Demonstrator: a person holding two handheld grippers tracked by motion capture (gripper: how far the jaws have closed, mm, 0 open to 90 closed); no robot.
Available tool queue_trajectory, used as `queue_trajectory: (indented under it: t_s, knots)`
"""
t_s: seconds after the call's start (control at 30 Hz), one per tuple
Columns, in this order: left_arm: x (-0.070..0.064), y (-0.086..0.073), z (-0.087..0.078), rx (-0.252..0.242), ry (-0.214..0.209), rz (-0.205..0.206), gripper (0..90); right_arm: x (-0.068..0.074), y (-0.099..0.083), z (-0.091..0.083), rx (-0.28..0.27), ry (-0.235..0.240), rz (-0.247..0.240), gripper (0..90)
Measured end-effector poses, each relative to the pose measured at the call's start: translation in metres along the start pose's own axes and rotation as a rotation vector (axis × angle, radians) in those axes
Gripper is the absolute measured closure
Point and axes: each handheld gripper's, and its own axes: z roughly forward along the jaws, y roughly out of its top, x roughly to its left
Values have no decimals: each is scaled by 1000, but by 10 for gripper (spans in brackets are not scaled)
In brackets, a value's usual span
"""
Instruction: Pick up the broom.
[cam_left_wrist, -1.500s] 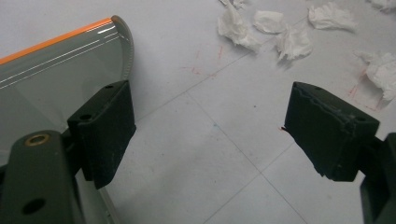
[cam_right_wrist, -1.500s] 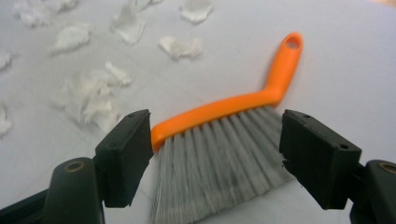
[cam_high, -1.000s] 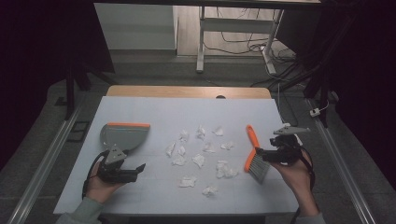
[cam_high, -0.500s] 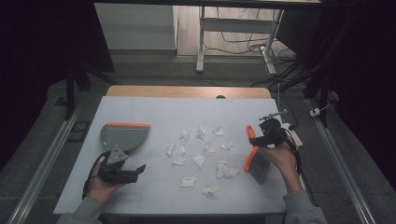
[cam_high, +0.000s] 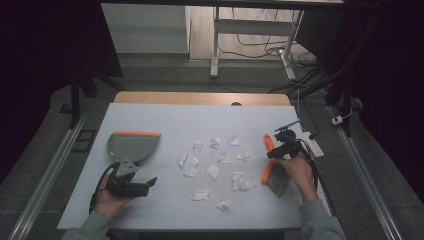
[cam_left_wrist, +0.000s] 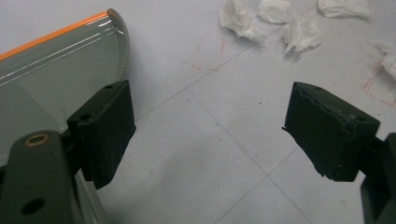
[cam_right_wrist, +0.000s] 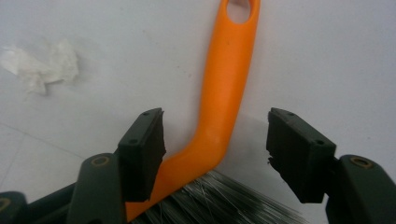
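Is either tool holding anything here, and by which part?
Nothing is held. The right tool is open around the brush's orange handle; the left tool is open beside the dustpan.

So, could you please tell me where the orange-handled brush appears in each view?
High view: the brush lies at the table's right, under the right claw.
Left gripper view: not in it.
Right gripper view: its orange handle runs up the centre, between open jaws.
Shared landmark: the crumpled paper scraps.
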Motion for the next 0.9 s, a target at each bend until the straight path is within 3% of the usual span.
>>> queue_trajectory:
  t_s: [0.13,0.3,0.5,0.67,0.9]
  knots:
    - [0,0,0,2,-2,3,171,1,1,5,25,-16,0,423]
    - [0,0,0,1,0,2,170,0,4,10,50,6,46,521]
    - [0,0,0,2,-1,3,170,4,9,12,73,-61,81,652]
    - [0,-1,-2,-4,2,2,170,9,8,11,66,-82,50,697]
    - [0,-2,-2,-2,1,2,169,6,6,11,44,-50,13,700]
